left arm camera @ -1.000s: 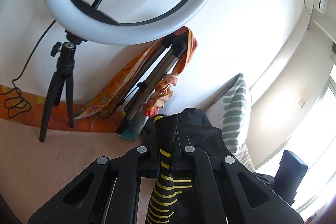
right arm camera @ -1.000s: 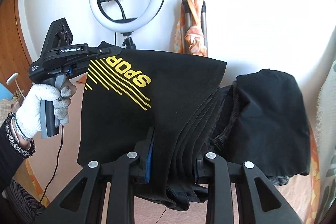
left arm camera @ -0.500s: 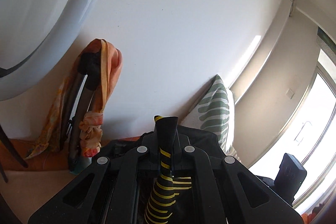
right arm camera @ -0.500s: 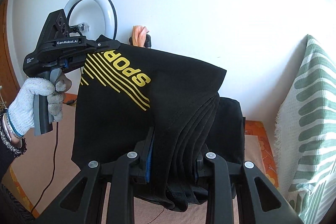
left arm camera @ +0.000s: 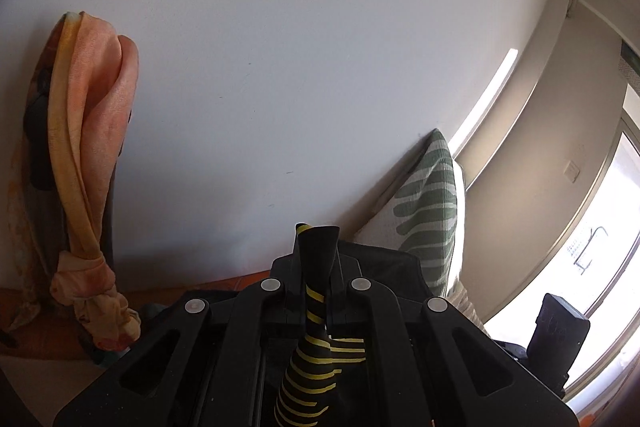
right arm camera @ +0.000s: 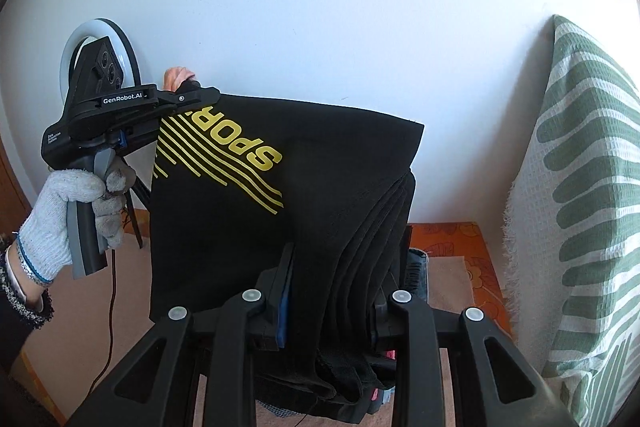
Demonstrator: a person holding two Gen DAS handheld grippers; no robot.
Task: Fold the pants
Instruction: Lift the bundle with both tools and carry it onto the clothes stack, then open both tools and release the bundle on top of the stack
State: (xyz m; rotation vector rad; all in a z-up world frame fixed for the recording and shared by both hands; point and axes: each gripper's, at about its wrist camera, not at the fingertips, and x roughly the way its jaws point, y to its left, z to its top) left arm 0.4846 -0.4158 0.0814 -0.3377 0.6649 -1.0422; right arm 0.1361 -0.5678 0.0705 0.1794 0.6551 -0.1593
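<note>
The black pants (right arm camera: 280, 211) hung in the air in front of the wall, clear of the bed. The left tongs (right arm camera: 200, 94) pinched one top corner; the right tongs (right arm camera: 332, 291) clamped bunched layers. The fold was mid-carry; next, lowering flat with edges matched.

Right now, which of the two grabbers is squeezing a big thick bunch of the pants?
The right gripper: many bunched layers of the black pants fill its jaws. The left gripper pinches only a thin corner by the yellow stripes.
</note>
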